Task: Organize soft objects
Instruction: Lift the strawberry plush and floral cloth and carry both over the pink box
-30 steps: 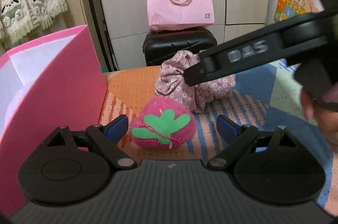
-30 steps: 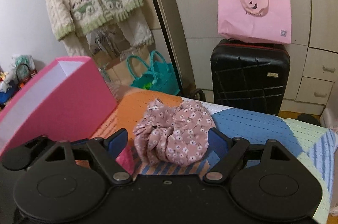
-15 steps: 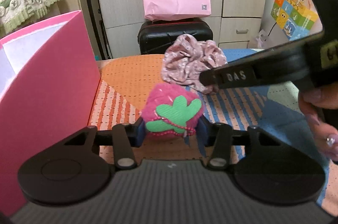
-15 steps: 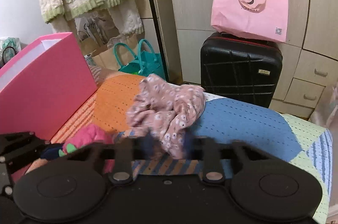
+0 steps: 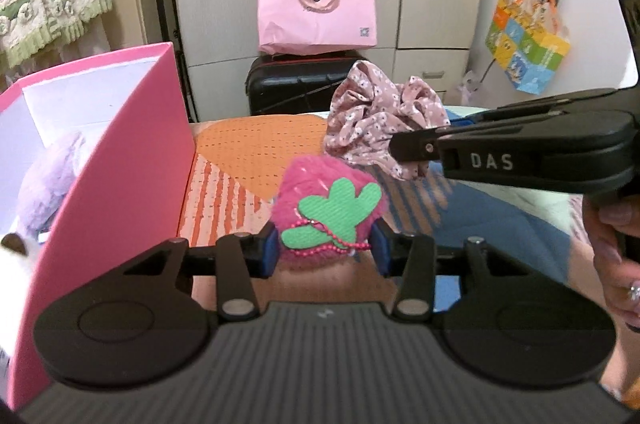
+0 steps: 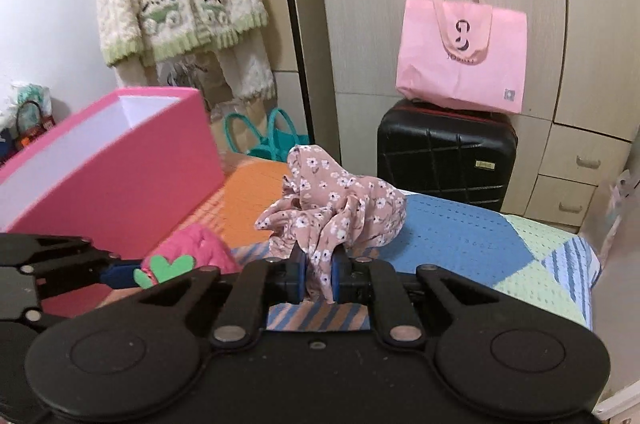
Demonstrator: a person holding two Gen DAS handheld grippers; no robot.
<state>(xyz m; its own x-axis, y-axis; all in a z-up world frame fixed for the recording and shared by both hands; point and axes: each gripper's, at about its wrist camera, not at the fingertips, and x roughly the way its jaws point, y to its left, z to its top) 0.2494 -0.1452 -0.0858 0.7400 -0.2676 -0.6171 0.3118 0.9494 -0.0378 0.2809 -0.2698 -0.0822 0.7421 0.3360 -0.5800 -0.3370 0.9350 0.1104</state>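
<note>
Your left gripper [image 5: 324,248] clenched the fuzzy pink strawberry plush [image 5: 326,208]; your right gripper [image 6: 318,274] pinched the crumpled floral cloth [image 6: 340,208].

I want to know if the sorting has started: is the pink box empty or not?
Not empty. In the left wrist view, a lilac plush lies inside the pink box. How much more it holds cannot be told.
</note>
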